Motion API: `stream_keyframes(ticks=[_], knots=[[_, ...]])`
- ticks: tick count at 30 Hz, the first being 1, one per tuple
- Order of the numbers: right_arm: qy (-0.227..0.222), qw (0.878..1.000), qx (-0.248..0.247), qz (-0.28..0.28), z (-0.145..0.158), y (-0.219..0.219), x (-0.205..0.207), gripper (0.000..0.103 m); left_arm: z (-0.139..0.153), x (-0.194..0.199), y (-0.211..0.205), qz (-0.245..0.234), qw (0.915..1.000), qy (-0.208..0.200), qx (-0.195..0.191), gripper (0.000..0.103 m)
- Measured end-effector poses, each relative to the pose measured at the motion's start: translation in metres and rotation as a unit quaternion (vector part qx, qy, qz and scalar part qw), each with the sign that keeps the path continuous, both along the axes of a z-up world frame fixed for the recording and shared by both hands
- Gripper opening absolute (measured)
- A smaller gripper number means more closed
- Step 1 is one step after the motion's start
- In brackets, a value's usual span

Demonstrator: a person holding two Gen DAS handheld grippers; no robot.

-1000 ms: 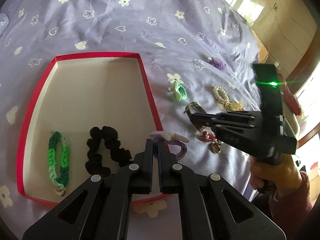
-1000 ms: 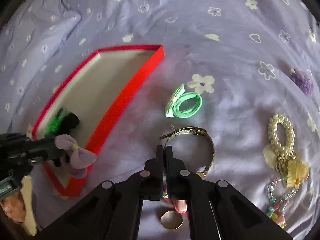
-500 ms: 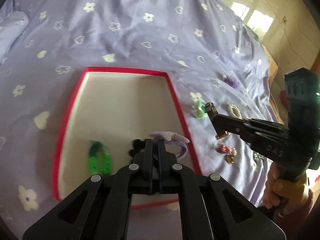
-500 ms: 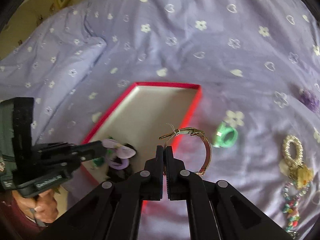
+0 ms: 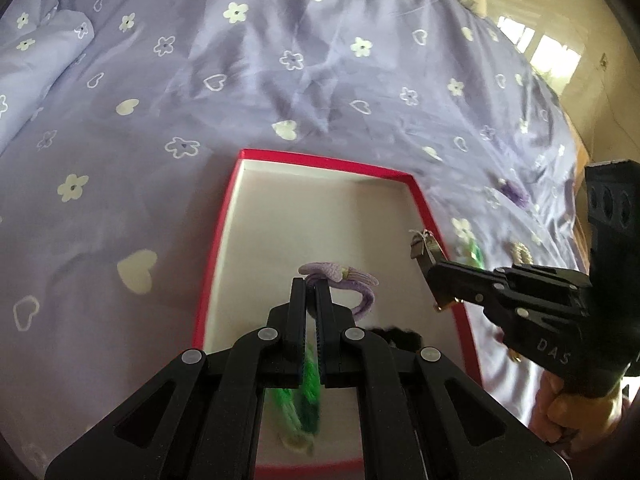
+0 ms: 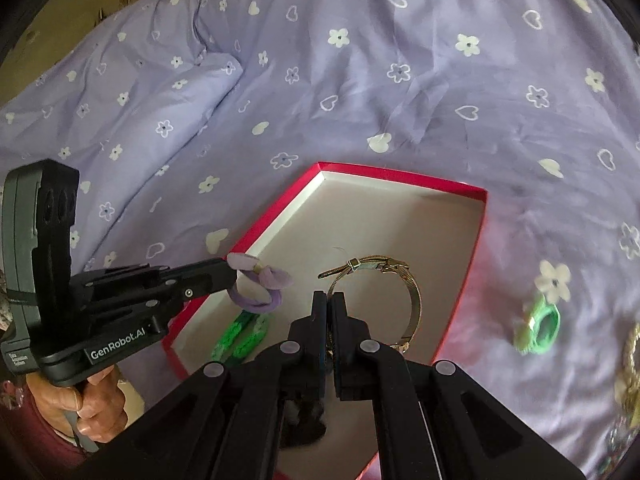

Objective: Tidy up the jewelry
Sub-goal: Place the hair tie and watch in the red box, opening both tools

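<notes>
A red-rimmed box [image 5: 224, 220] with a pale floor lies on the purple bedsheet; it also shows in the right wrist view [image 6: 400, 178]. My left gripper [image 5: 310, 284] is shut on a purple bow hair tie [image 5: 348, 280] and holds it above the box. My right gripper [image 6: 329, 300] is shut on a gold mesh bracelet [image 6: 414, 292] and holds it over the box. A green braided band [image 6: 240, 338] and a black scrunchie [image 5: 400, 336] lie inside the box.
A green bow hair tie [image 6: 540, 326] lies on the sheet right of the box. A pearl and gold piece [image 6: 630, 356] lies at the right edge. A purple flower piece [image 5: 514, 192] lies farther off. A duvet fold [image 6: 160, 92] rises at the left.
Both grippers lifted and moved over the box. The right gripper carried the gold bracelet from the sheet to above the box floor; the left gripper still holds the purple hair tie.
</notes>
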State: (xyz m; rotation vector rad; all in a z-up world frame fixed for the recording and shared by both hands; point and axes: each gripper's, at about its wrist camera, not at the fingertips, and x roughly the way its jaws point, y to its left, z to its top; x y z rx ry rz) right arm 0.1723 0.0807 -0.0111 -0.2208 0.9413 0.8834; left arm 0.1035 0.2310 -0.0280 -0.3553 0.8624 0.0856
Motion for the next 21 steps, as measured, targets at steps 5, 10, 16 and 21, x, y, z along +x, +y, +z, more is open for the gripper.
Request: stream_keyframes(ticks=[5,10,16,21], knots=[[0.003,1.0,-0.03,0.009,-0.015,0.017,0.016,0.002,-0.013,0.022,0.011,0.005,0.9999,0.014,-0.002,0.003],[0.013,0.998,-0.062,0.016,-0.029,0.028,0.026,0.002,-0.028,0.038,0.015,0.001,0.9992,0.04,-0.005,0.003],[0.027,0.996,-0.082,0.029,-0.042,0.036,0.028,0.001,-0.038,0.044,0.013,-0.003,0.998,0.063,0.002,0.003],[0.032,0.996,-0.084,0.029,-0.043,0.037,0.029,0.004,-0.044,0.044,0.014,-0.003,0.9971,0.075,0.002,0.003]])
